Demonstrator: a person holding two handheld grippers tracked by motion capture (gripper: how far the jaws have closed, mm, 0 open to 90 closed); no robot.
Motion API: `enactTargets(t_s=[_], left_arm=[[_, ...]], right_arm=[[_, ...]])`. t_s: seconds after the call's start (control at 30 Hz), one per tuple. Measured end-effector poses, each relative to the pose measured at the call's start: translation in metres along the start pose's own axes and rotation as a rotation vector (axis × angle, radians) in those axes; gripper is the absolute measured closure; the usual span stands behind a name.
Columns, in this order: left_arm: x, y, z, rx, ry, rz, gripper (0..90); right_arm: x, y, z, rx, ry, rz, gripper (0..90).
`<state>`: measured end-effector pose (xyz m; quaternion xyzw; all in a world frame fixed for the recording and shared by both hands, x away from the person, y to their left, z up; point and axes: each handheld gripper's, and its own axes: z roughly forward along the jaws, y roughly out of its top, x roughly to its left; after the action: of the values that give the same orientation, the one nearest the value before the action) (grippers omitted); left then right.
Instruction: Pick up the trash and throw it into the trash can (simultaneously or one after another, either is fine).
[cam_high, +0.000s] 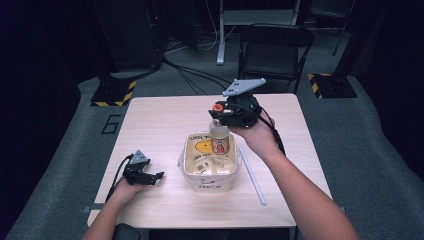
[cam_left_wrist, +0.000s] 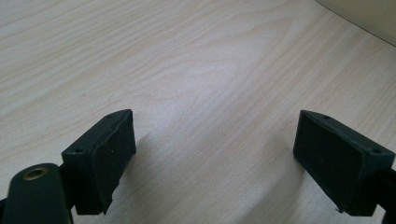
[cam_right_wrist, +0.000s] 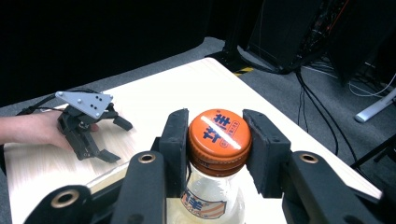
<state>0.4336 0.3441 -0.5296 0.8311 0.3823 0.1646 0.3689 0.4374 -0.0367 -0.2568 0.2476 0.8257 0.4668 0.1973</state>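
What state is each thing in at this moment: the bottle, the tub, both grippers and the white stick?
Bottle: upright, orange cap on, gripped at the cap, held over the tub.
Tub: open, no lid, standing on the table, packets inside.
Right gripper: shut on the bottle's cap.
Left gripper: open, nothing between its fingers, low over the table.
White stick: lying flat on the table, right of the tub, untouched.

A lab or test room, not a home; grey carpet lies all around the light wooden table (cam_high: 160, 120); beyond the table stand a black folding chair (cam_high: 274, 50), loose cables (cam_high: 190, 75) and stand bases edged in yellow-black hazard tape (cam_high: 114, 92); dark surroundings.
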Motion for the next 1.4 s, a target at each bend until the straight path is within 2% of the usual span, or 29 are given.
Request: enactTargets(t_s=[0.9, 1.4], left_arm=[[0.0, 0.0, 0.0, 0.0, 0.001, 0.005, 12.8], [0.0, 0.0, 0.0, 0.0, 0.001, 0.005, 12.8]], right_arm=[[-0.005, -0.033, 0.023, 0.037, -0.016, 0.026, 61.7], [-0.005, -0.049, 0.037, 0.061, -0.028, 0.025, 61.7]])
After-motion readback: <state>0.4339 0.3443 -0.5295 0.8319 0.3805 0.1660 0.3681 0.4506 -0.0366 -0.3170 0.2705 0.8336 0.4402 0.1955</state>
